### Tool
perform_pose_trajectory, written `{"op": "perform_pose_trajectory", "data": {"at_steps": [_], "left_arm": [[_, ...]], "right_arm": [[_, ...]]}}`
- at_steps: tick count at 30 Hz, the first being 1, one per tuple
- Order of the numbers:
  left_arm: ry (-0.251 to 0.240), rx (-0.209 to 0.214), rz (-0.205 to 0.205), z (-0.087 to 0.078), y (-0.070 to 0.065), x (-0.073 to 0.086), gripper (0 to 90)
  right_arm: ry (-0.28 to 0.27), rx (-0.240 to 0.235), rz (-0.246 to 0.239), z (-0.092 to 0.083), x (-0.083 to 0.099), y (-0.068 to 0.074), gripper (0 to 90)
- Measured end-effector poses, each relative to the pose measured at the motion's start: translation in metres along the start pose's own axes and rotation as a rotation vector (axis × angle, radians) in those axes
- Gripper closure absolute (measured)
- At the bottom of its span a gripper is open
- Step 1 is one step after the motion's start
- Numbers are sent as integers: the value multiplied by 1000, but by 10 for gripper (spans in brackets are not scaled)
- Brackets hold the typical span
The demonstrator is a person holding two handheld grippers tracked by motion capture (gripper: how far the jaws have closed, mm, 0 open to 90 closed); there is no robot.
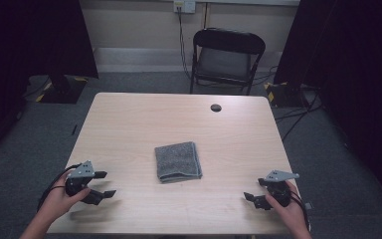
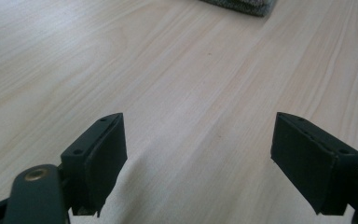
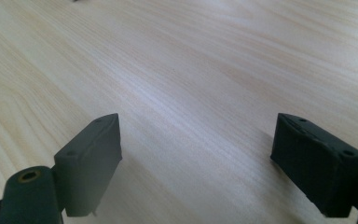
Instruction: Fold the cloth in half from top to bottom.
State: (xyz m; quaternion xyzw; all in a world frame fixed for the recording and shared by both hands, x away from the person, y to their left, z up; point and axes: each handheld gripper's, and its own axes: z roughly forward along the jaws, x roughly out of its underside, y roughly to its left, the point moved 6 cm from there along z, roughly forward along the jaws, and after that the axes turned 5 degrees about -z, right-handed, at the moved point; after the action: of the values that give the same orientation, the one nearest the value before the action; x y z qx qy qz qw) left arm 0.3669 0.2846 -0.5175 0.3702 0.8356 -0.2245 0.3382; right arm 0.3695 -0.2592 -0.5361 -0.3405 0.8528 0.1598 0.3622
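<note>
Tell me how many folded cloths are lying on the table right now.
1. A single folded grey cloth lies near the middle of the wooden table, between the open left tongs and the open right tongs; neither touches it.

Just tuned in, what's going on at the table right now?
A person holds the left gripper and the right gripper near the table's near edge, both with jaws open and holding nothing. A folded grey towel lies untouched at the middle of the table, between the two grippers and a little farther away.
</note>
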Motion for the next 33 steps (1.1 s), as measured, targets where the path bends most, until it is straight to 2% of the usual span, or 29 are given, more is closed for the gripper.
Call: {"op": "perform_pose_trajectory", "data": {"at_steps": [8,11,17,23,27,33], "left_arm": [[-3,-20,9,-3,2,5,174],[0,-23,26,-4,3,8,174],[26,-34,47,-1,4,13,174],[56,-36,55,3,5,20,174],[60,-20,56,5,3,21,174],[53,-20,61,4,4,24,173]], "right_arm": [[-1,20,-16,-3,4,-2,154],[0,28,-28,-3,4,-2,155],[-2,53,-66,-2,6,-1,151],[-9,54,-66,-2,7,-2,148],[-8,54,-66,-2,7,-2,145],[-9,53,-66,-2,7,-2,142]]}}
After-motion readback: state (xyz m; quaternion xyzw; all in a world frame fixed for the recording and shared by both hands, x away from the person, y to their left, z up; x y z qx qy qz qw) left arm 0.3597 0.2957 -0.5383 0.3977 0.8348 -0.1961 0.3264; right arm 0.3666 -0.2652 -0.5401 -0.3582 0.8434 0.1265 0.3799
